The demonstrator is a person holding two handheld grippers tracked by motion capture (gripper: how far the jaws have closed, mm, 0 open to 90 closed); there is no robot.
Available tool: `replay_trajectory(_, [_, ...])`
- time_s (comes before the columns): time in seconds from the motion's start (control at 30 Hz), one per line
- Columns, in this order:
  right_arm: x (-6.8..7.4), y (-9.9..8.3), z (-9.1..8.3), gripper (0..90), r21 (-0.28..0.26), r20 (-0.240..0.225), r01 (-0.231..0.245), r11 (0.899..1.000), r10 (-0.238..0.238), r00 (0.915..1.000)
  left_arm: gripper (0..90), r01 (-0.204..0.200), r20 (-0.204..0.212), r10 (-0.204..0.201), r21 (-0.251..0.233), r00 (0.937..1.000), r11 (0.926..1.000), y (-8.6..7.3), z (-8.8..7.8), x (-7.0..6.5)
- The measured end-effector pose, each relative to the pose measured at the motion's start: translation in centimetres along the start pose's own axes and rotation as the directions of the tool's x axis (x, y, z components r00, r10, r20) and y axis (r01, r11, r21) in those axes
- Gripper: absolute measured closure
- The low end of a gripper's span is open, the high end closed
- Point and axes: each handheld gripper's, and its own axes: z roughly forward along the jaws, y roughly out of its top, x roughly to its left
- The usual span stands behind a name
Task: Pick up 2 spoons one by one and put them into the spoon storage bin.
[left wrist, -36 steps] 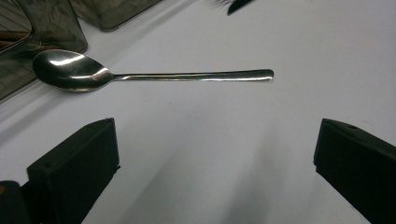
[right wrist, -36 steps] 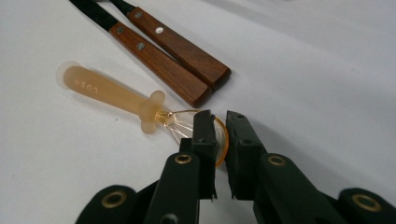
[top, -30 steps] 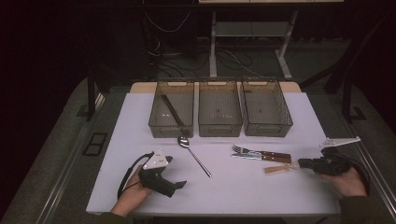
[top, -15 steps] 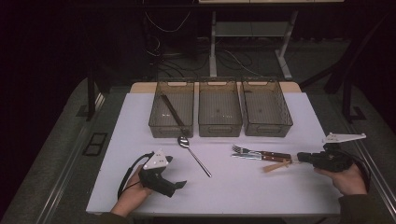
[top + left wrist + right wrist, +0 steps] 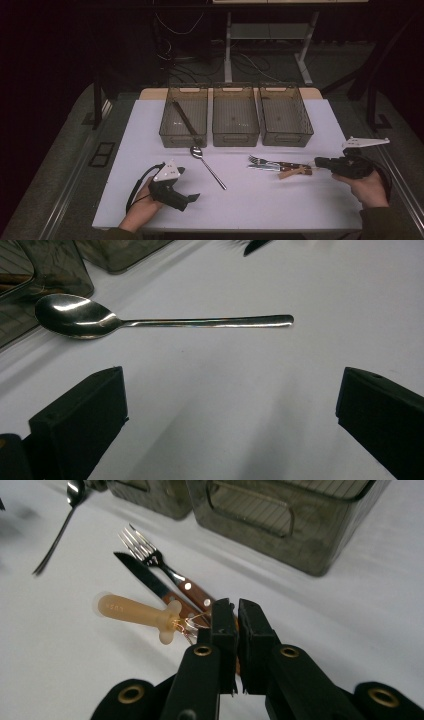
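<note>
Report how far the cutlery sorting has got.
Done: one dark utensil lies in the left bin. In hand: the right tongs are shut on a small whisk by its wire end. Left: spoon, fork and knife lie on the table.

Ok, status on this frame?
Left gripper open, short of spoon. Right gripper shut on whisk, wire end. Fork, knife close beside.

I see a tan-handled tool [image 5: 134,612] lying tilted across the knife [image 5: 150,582], beside the fork [image 5: 165,567], on the worktop [image 5: 75,680].
</note>
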Motion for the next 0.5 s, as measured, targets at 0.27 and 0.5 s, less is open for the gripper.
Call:
replay_trajectory(0.27, [0.2,1.0,0.1,86.8,-0.027,0.000,-0.015,1.000,0.015,0.9999,0.0,0.000,-0.002,0.000,-0.001,1.0000,1.0000,0.0,0.1,0.0])
replay_trajectory(0.5, [0.7,2.3,0.4,86.8,-0.052,0.005,-0.014,0.999,0.014,0.9999,0.0,0.004,0.002,-0.004,-0.010,1.0000,0.9999,0.1,0.1,-0.1])
